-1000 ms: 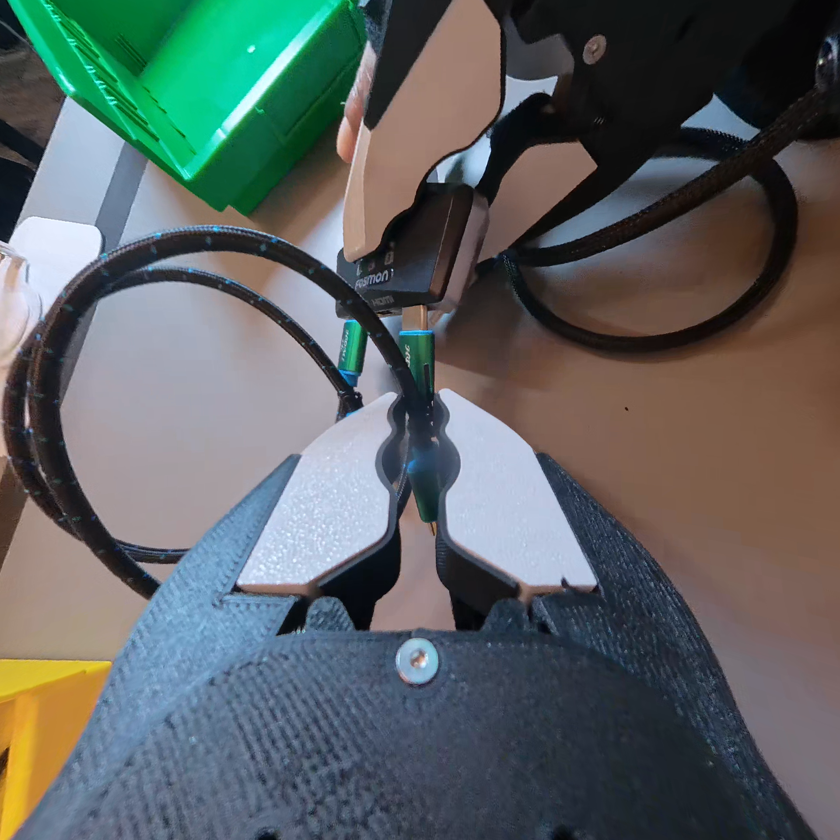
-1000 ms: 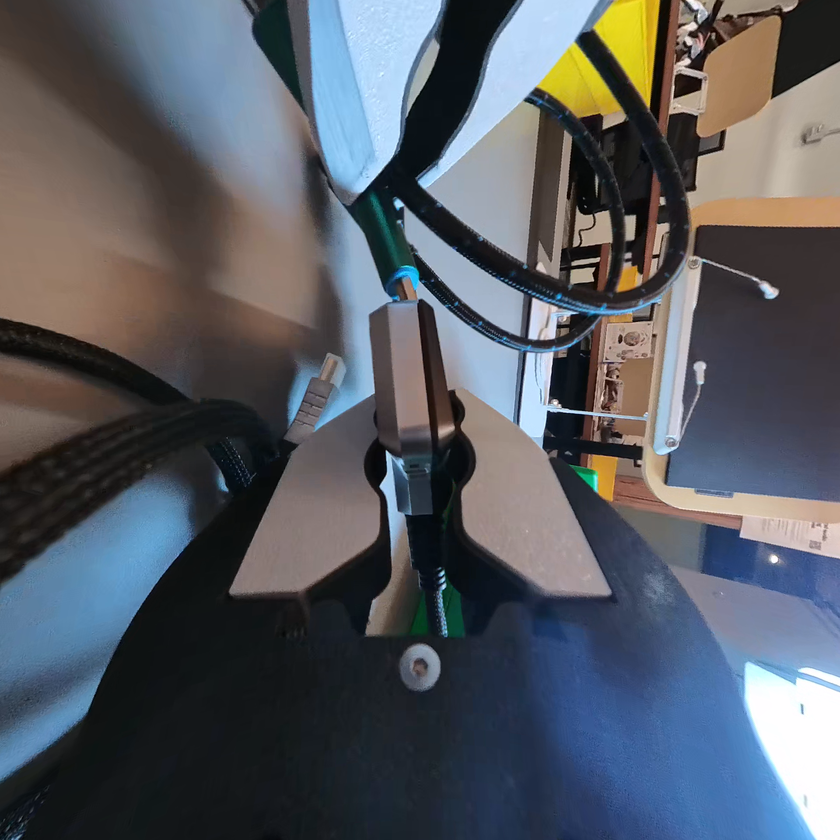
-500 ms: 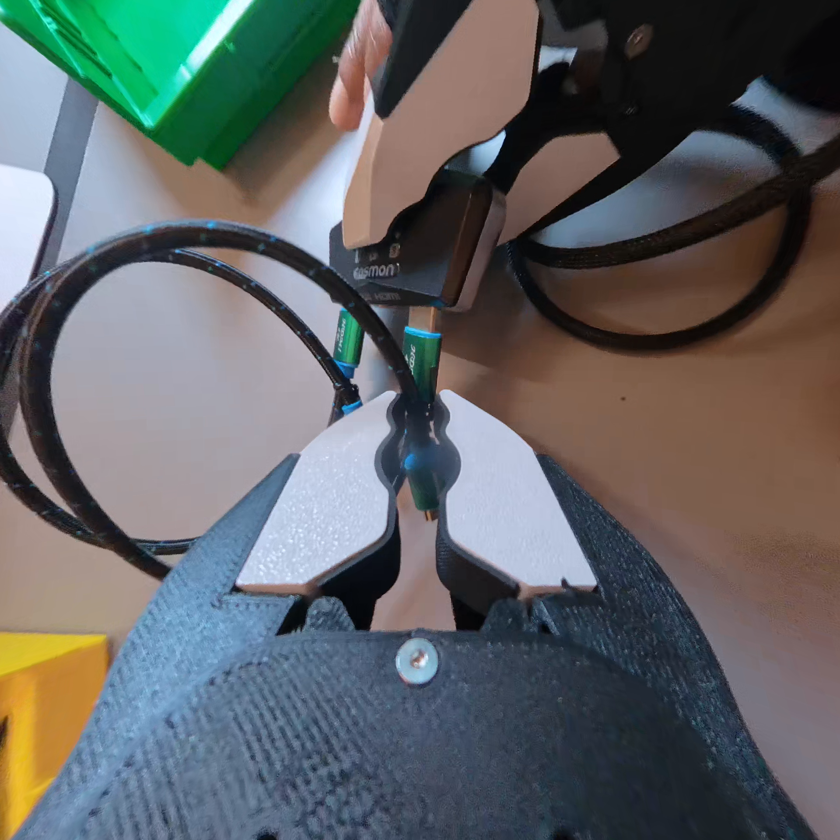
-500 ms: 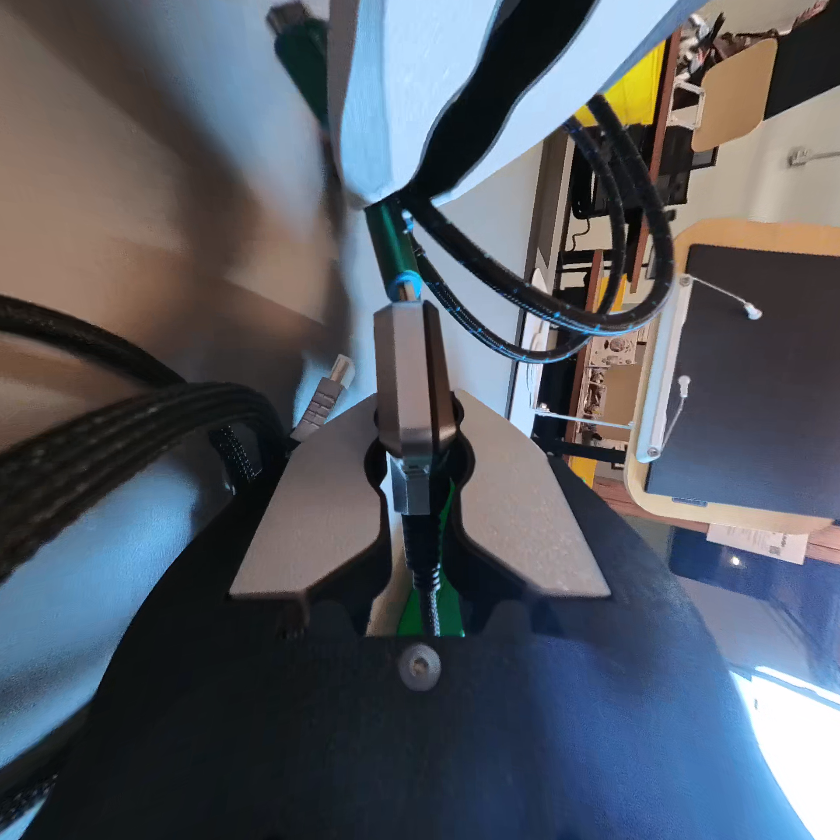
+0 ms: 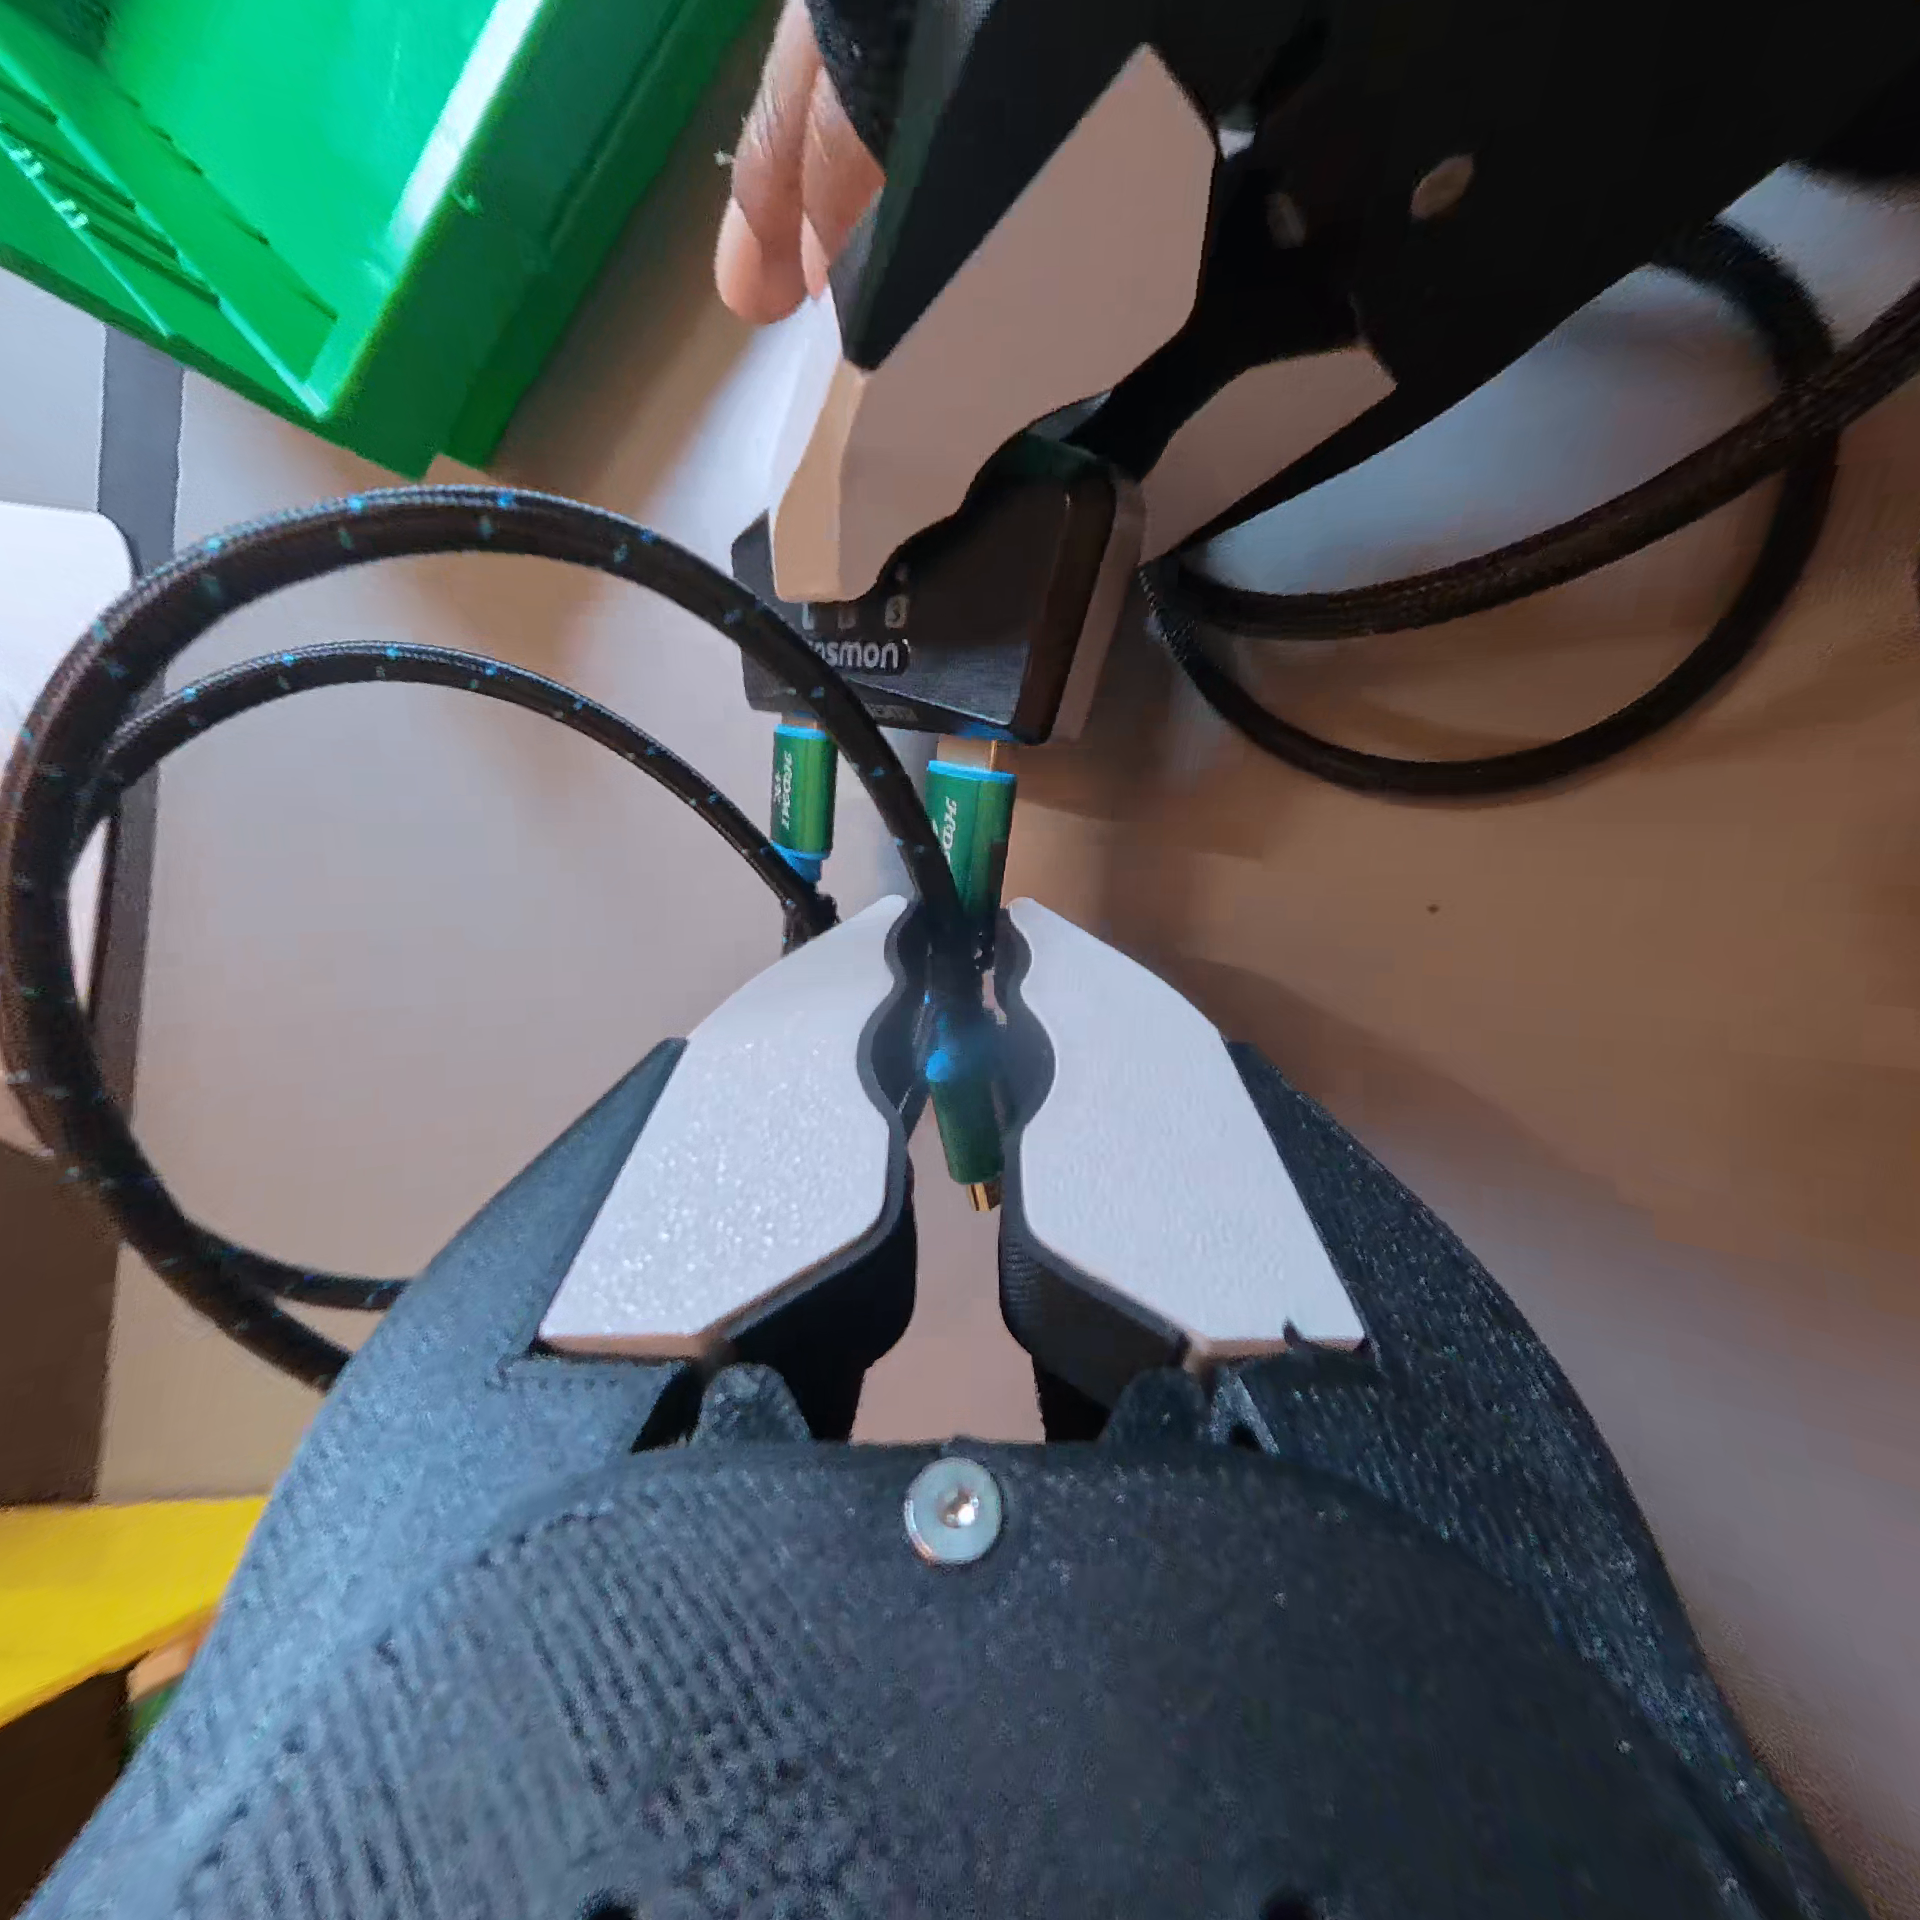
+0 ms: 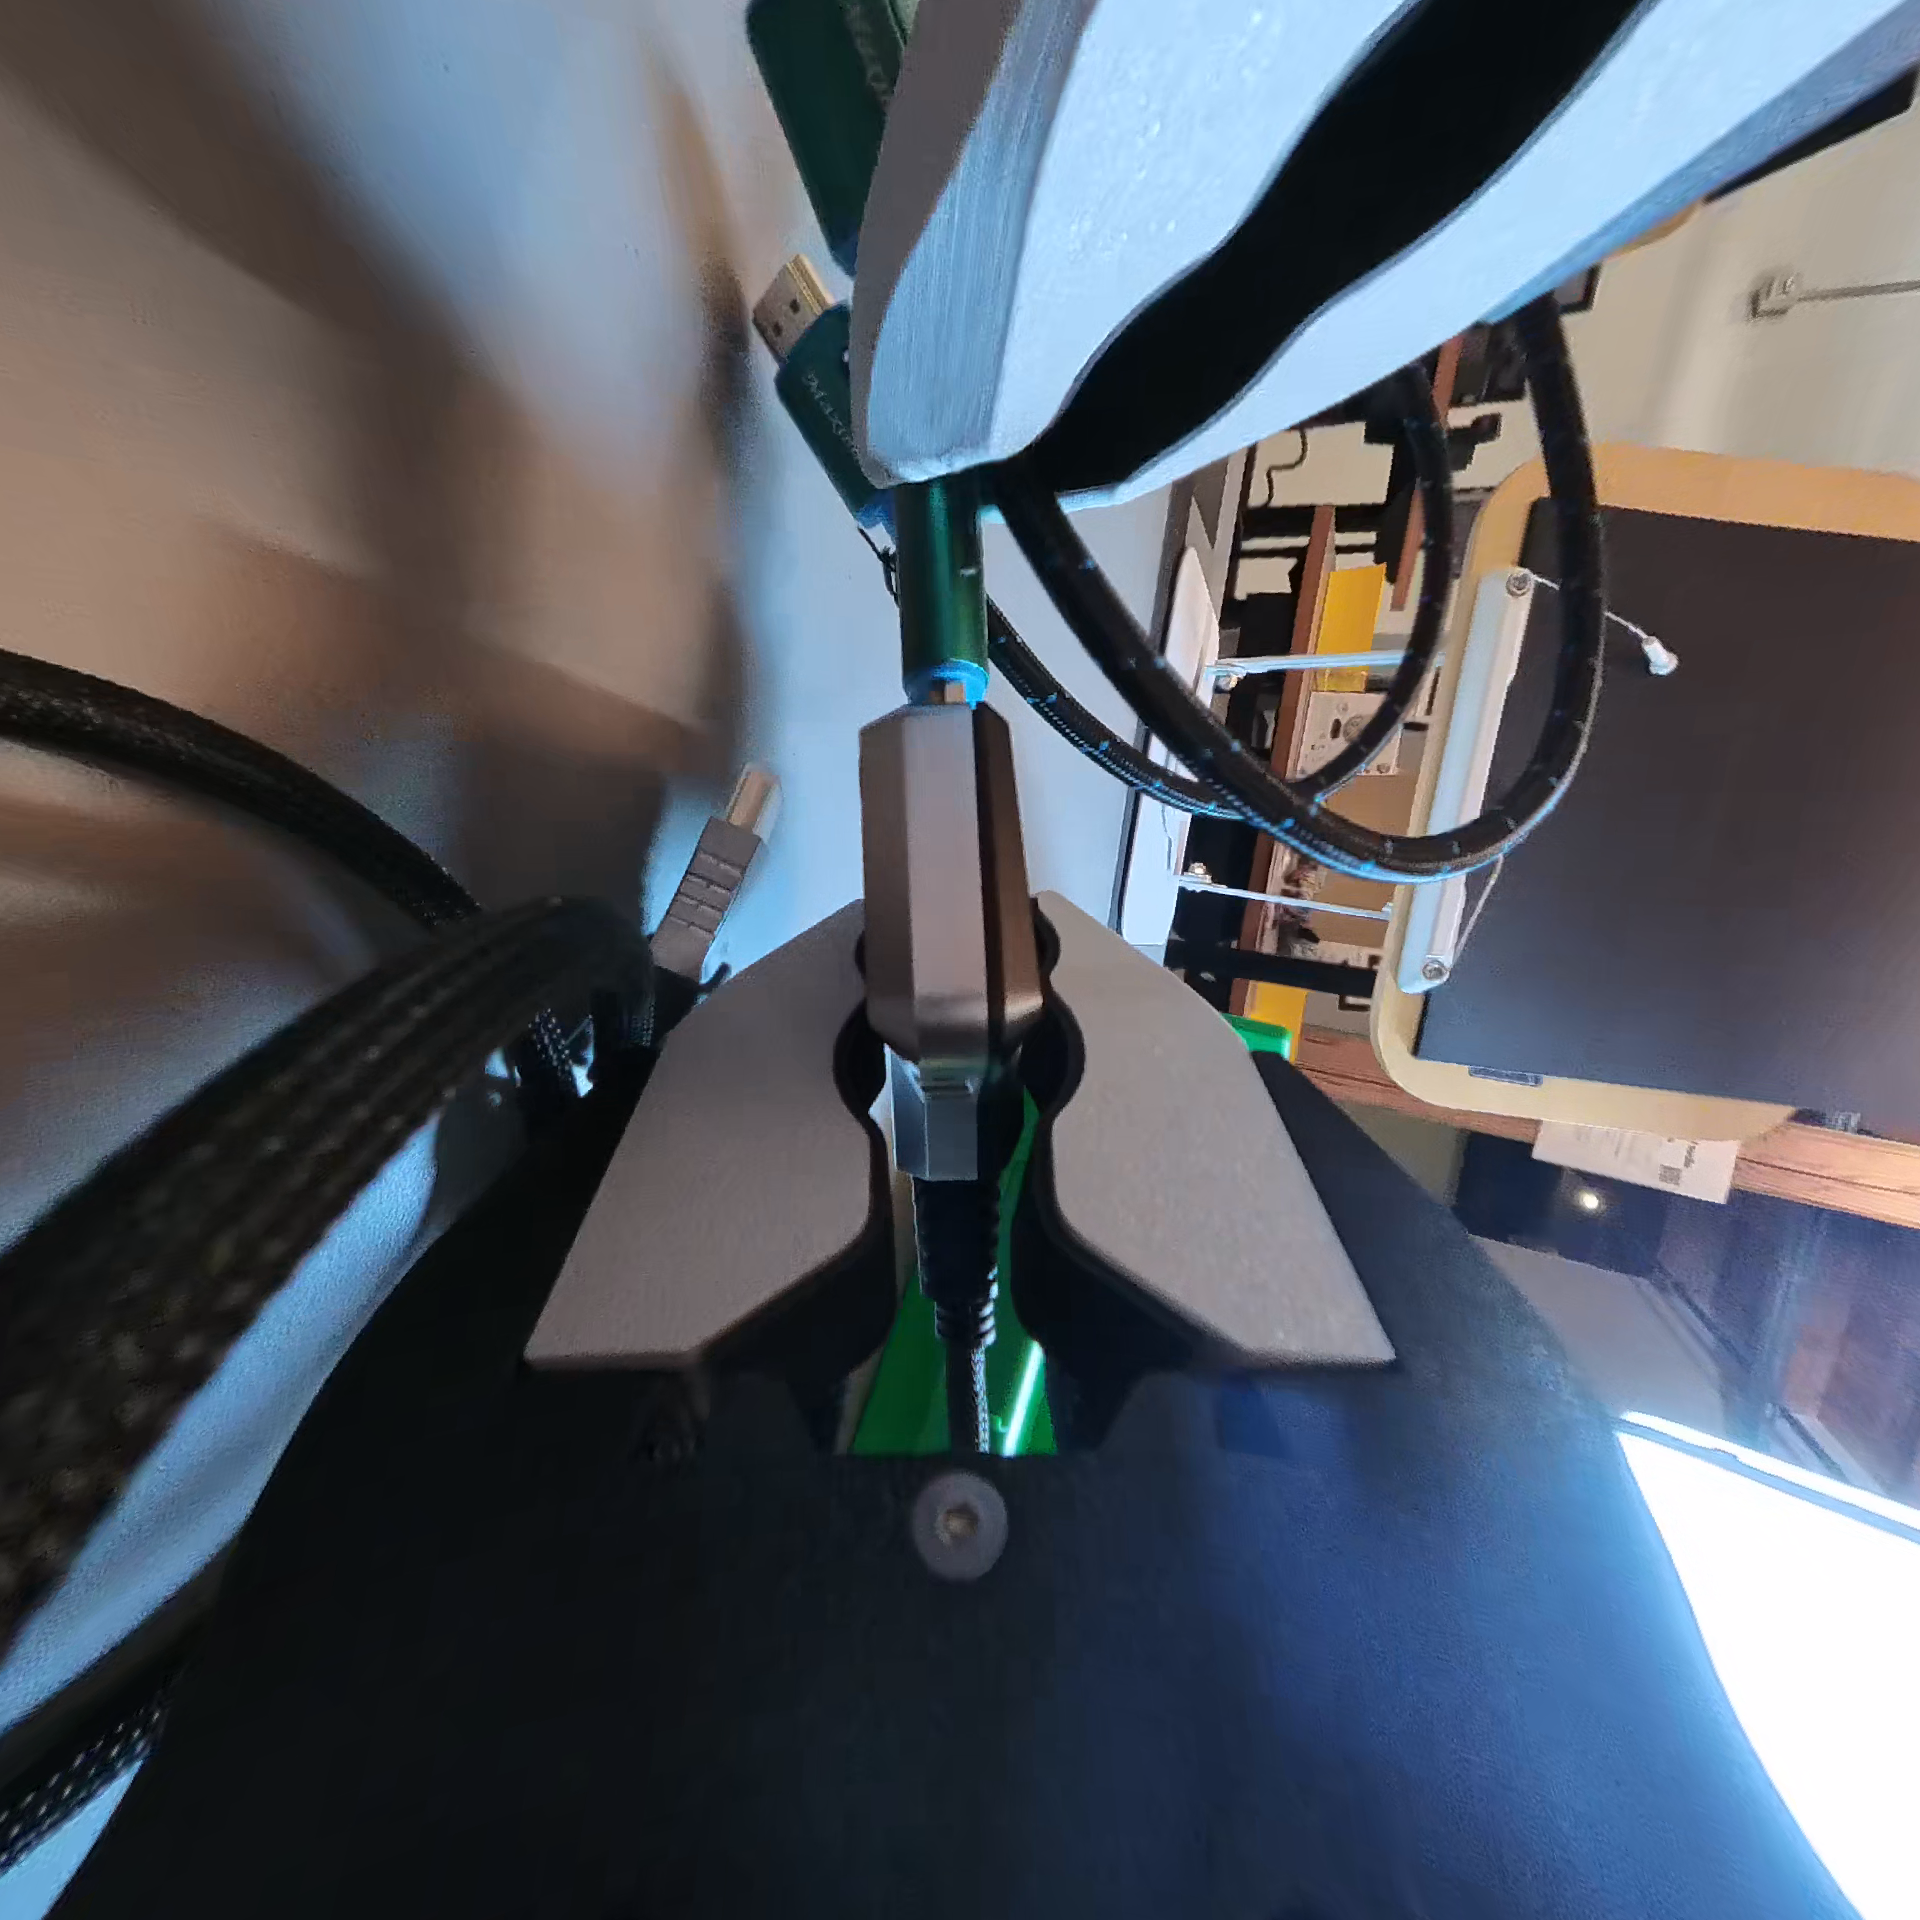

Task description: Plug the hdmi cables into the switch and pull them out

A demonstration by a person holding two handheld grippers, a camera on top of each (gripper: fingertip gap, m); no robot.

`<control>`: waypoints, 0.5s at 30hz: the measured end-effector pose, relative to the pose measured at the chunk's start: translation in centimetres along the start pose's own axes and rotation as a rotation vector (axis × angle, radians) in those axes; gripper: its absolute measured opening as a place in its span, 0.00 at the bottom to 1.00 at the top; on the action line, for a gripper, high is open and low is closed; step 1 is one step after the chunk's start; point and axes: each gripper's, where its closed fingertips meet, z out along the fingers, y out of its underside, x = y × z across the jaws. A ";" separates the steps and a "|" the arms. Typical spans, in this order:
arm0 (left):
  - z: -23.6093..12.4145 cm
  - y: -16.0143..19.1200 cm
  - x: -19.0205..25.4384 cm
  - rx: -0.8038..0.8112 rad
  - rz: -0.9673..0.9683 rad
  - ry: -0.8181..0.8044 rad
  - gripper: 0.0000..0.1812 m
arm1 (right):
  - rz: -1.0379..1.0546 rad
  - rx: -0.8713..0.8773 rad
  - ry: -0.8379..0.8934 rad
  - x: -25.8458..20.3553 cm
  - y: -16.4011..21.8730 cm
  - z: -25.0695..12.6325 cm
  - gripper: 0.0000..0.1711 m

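Left jaws tight on green plug (image 5: 968,821), right's on switch (image 5: 966,623).

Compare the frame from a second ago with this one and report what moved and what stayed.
The green HDMI plug held by the left gripper has backed slightly out of the switch; more of its gold tip now shows. The switch has also risen in the left wrist view. Unchanged: the right gripper clamps the switch, the second green plug stays seated, and the spare plug stays between the left fingers.
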 end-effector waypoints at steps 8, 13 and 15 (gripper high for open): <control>-0.4 -1.3 0.3 0.153 0.009 0.023 0.07 | 0.031 0.007 -0.015 0.5 -0.2 -0.4 0.13; -4.3 -3.7 -1.4 0.432 0.035 -0.137 0.13 | 0.107 0.046 0.048 3.7 -0.3 -2.0 0.13; -6.5 -3.8 -3.1 0.498 0.036 -0.286 0.13 | 0.155 0.033 0.069 4.7 1.2 -2.4 0.13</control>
